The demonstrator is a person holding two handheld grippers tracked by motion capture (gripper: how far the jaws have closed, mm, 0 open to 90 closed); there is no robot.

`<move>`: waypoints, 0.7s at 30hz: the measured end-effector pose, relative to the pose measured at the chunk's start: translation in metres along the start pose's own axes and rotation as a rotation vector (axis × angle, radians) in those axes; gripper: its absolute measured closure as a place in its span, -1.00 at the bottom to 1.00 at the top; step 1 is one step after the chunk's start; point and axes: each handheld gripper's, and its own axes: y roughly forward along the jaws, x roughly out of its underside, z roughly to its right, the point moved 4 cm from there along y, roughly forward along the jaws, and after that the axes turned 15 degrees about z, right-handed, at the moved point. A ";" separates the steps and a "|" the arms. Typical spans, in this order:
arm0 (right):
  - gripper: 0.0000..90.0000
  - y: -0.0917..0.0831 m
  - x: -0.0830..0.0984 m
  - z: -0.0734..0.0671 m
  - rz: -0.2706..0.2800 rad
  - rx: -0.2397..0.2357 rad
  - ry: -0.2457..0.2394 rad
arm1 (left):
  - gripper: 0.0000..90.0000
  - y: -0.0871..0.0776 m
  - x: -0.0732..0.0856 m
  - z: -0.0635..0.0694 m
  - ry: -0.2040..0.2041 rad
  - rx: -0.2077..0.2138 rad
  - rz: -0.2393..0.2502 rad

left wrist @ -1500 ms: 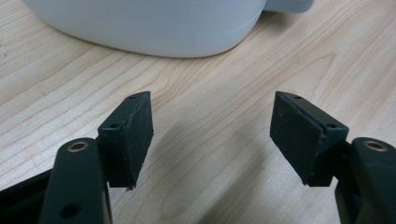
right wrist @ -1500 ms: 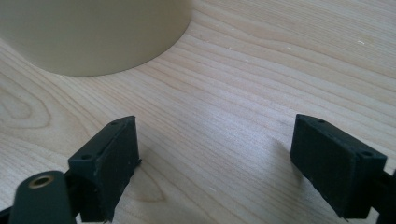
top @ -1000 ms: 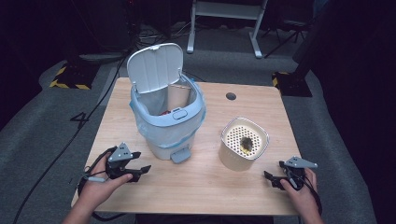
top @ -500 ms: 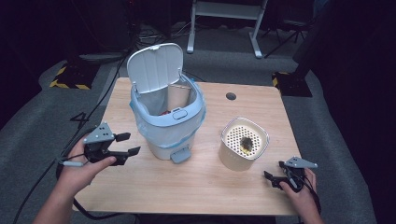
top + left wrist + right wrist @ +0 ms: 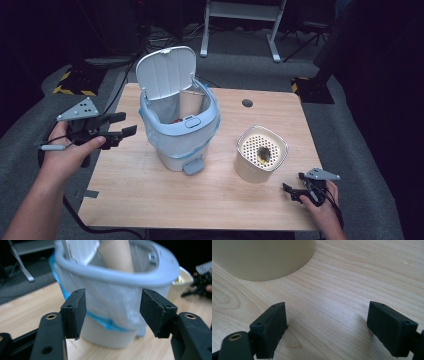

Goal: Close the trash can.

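My left gripper (image 5: 122, 131) is lifted off the tabletop (image 5: 150, 195) and held just left of the small pedal bin (image 5: 181, 132), pointing toward it. Its jaws stand apart with nothing between them; they have just been closing a little, and no pad touches anything. In the left gripper view the bin (image 5: 117, 290) sits straight ahead past the left gripper (image 5: 112, 312), close but not touching, its grey rim (image 5: 105, 272) above the jaw tips and its clear liner with a blue band (image 5: 100, 318) at jaw height. A brown cardboard tube (image 5: 117, 255) stands tilted inside the bin. The bin's white lid (image 5: 166, 70) is swung open and upright at the back, and the foot pedal (image 5: 192, 167) faces my side of the tabletop.

My right gripper (image 5: 296, 190) rests low on the tabletop near the front right corner, released, jaws wide with only bare wood between them. The cream perforated container (image 5: 261, 152) stands just beyond and to its left, near but apart; in the right gripper view its curved wall (image 5: 262, 257) fills the upper left ahead of the right gripper (image 5: 327, 330). Something dark and yellowish lies on its perforated top; I cannot tell what it is.
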 end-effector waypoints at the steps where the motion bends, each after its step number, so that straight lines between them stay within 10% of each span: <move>1: -0.64 0.000 0.000 0.000 0.000 0.000 0.000 | -0.11 0.001 -0.005 -0.001 0.000 -0.005 0.013; 10: -0.64 0.000 0.000 0.000 0.000 0.000 0.000 | 0.34 0.010 -0.033 -0.018 0.010 -0.052 0.011; 21: -0.64 0.000 0.000 0.000 0.000 0.000 0.000 | 0.39 0.039 -0.062 -0.056 -0.018 -0.189 0.085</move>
